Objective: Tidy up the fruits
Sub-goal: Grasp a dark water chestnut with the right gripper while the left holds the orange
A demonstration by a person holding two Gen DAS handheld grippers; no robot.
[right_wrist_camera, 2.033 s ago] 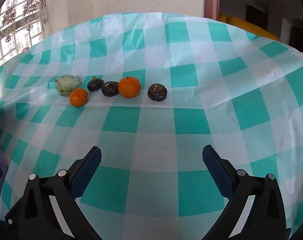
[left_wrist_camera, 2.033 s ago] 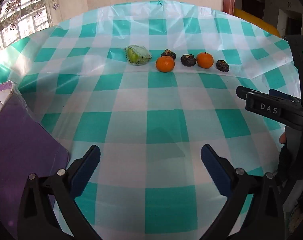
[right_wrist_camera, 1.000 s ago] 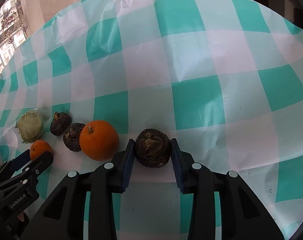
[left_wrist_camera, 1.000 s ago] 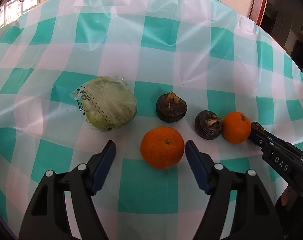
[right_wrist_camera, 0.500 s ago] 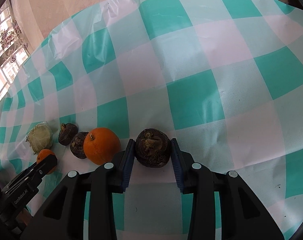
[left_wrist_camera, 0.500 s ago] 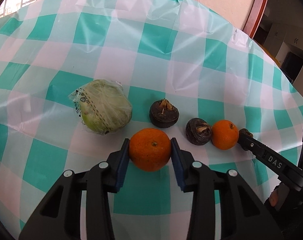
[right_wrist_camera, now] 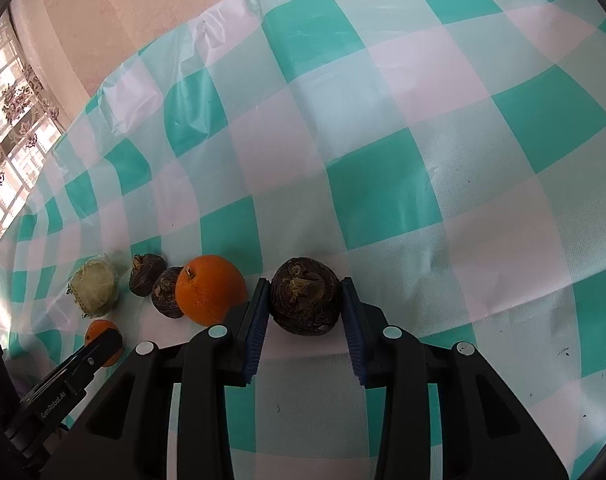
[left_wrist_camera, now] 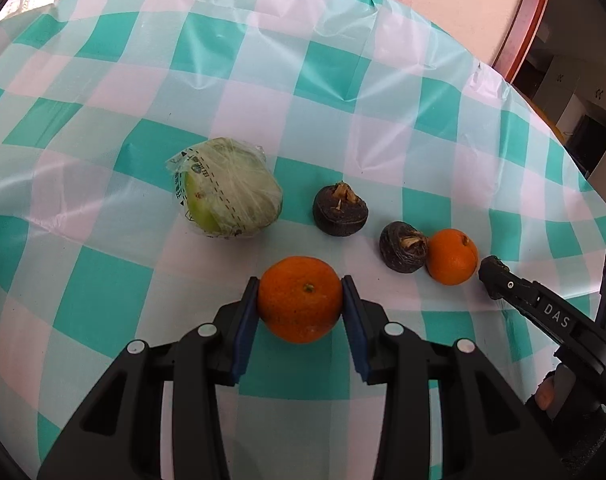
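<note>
L gripper (left_wrist_camera: 301, 300) pinching orange (left_wrist_camera: 300, 298), same as half sec ago. R gripper (right_wrist_camera: 305, 304) still squeezing dark fruit (right_wrist_camera: 305, 301).

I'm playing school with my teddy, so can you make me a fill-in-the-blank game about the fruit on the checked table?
1. The left gripper is squeezing an ____ fruit.
2. The right gripper is shut on a dark brown ____-shaped fruit.
3. The pale green fruit is wrapped in clear ____.
4. Counting the held ones, the tablecloth scene has ____ dark brown fruits.

Missing words: orange; round; plastic; three
</note>
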